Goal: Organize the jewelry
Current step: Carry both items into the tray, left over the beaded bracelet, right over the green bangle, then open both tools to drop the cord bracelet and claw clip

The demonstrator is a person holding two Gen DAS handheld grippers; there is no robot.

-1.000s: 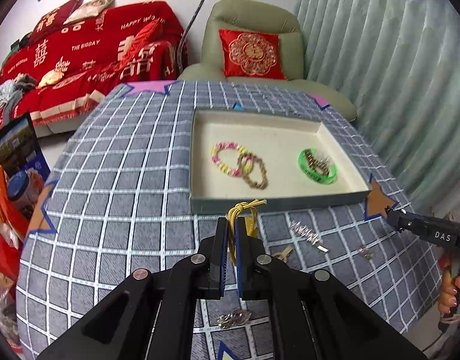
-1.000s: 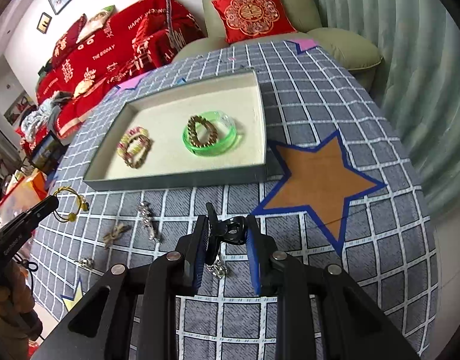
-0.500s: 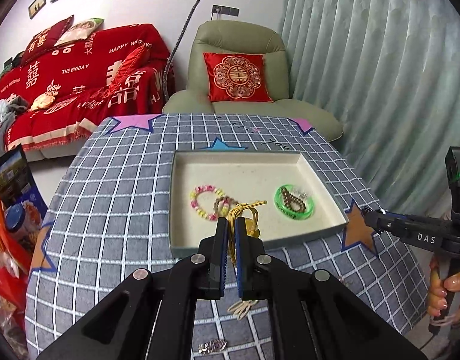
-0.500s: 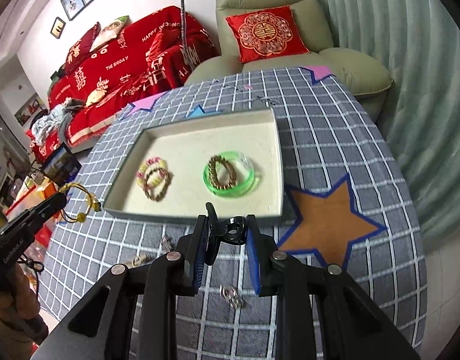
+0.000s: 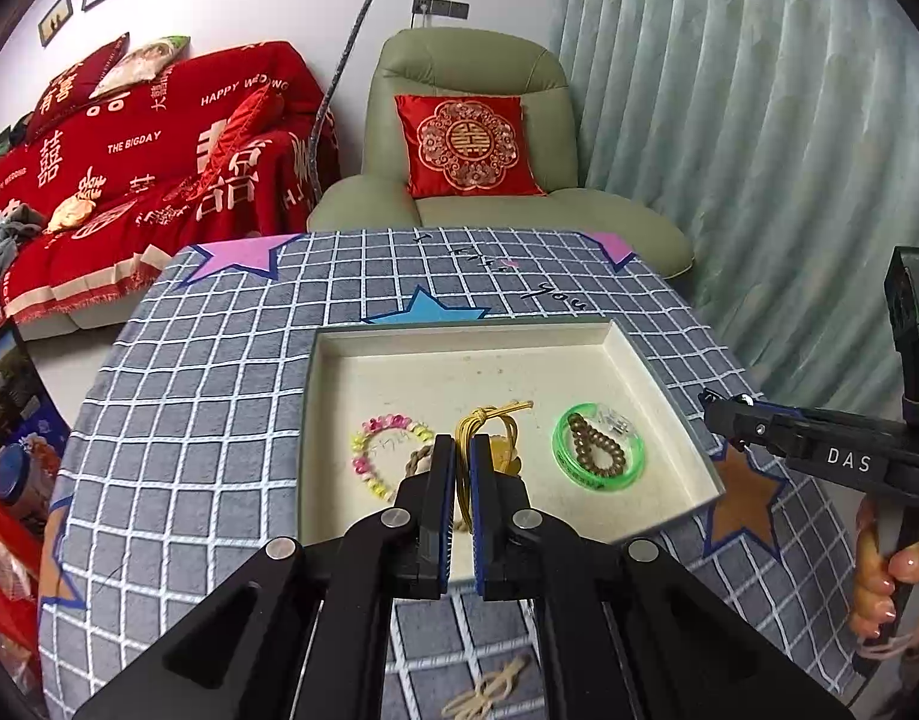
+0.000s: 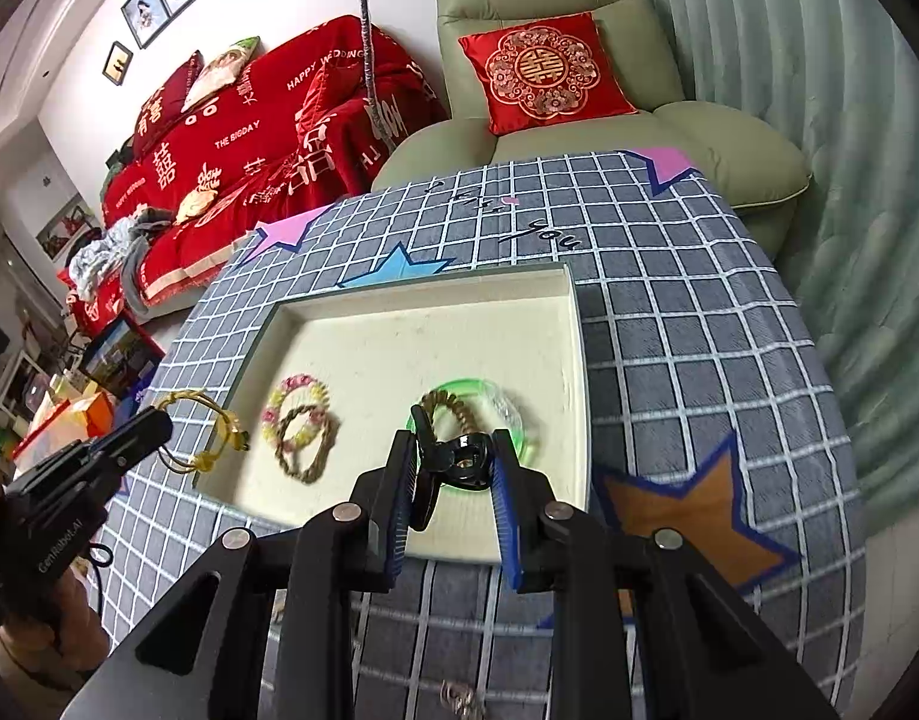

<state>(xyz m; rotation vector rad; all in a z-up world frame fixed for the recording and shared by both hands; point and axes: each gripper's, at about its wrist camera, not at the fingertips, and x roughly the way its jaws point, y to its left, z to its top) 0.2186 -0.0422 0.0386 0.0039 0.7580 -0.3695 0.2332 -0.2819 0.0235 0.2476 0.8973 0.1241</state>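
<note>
A shallow cream tray (image 5: 663, 372) (image 6: 573, 324) lies on the checked tablecloth. In it lie a pink and yellow bead bracelet (image 5: 375, 444) (image 6: 297, 396), a brown braided bracelet (image 6: 306, 450) and a green bangle (image 5: 603, 450) (image 6: 519, 414) with a brown bead bracelet inside. My left gripper (image 5: 462, 462) (image 6: 159, 429) is shut on a yellow cord bracelet (image 5: 495, 426) (image 6: 210, 432), held above the tray's front left. My right gripper (image 6: 453, 462) (image 5: 717, 414) is shut on a black hair clip (image 6: 453, 462) above the tray's front edge.
A beige knotted piece (image 5: 489, 690) and a small metal piece (image 6: 459, 699) lie on the cloth in front of the tray. A green armchair (image 5: 477, 138) and a red sofa (image 5: 129, 168) stand behind the table. Curtains hang at the right.
Both grippers have risen and moved forward toward the tray with their items. The loose pieces on the cloth have dropped toward the bottom of the views.
</note>
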